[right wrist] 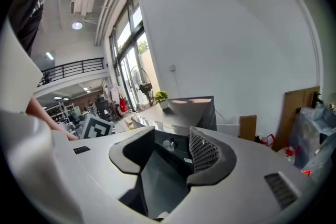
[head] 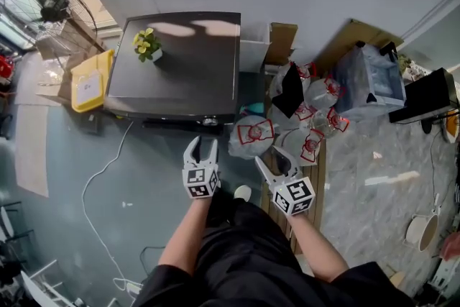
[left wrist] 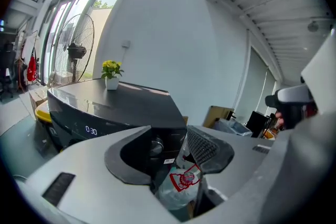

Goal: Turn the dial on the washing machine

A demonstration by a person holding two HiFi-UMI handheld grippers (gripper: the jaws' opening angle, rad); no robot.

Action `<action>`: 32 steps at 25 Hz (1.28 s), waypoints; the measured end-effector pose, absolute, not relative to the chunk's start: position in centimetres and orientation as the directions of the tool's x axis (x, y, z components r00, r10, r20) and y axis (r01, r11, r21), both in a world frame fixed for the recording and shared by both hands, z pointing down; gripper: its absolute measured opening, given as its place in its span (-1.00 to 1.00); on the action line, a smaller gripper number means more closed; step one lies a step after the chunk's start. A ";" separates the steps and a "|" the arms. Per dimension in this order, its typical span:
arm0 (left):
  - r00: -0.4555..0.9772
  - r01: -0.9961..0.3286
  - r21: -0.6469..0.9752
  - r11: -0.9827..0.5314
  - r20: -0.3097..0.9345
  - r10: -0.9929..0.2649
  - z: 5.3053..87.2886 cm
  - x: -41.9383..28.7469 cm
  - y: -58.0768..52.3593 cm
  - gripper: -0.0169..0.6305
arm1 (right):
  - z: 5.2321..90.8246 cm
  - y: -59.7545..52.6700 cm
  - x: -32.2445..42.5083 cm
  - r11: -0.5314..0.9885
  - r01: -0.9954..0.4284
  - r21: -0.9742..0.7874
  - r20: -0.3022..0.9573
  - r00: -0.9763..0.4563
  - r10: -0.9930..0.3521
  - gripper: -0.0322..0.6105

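Note:
The washing machine (head: 180, 61) is a dark grey box with a flat top, seen from above in the head view. Its silver dial (head: 209, 121) sits on the front panel near the right end. My left gripper (head: 200, 144) hangs open just in front of the dial, a short way off it. My right gripper (head: 273, 160) is open too, further right and lower. In the left gripper view the dial (left wrist: 156, 147) shows between the open jaws of the left gripper (left wrist: 170, 140), beside a lit display (left wrist: 91, 130). The right gripper view frames the dial (right wrist: 169, 144) from farther away, between the jaws of the right gripper (right wrist: 172, 136).
A small potted yellow plant (head: 147, 44) stands on the machine's top. Several tied plastic bags (head: 251, 134) lie on the floor right of the machine. A yellow bin (head: 90, 83) and a fan (head: 50, 7) are at the left. A white cable (head: 100, 176) trails over the floor.

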State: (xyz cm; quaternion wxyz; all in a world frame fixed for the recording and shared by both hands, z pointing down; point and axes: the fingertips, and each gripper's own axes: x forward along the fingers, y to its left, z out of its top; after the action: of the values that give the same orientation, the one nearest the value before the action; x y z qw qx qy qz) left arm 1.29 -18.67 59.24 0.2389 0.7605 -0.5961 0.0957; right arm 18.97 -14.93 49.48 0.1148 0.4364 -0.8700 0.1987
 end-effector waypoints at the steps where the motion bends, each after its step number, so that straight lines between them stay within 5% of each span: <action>1: 0.267 -0.954 0.250 -0.168 0.439 -0.858 60.0 1.3 -18.8 -0.37 | 49.7 -14.8 18.5 0.548 -0.799 -0.247 0.371 -0.601 -0.708 -0.29; 32: 0.216 -0.942 0.332 -0.055 0.472 -0.855 71.4 0.4 -25.5 -0.21 | 56.8 -13.5 16.8 0.455 -0.857 -0.242 0.501 -0.512 -0.697 -0.29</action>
State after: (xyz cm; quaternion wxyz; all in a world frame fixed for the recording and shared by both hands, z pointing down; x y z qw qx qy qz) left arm 0.40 -25.53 71.45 0.2935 0.7224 -0.6217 0.0741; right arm 16.79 -13.49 56.78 0.1676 0.4644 -0.8364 0.2380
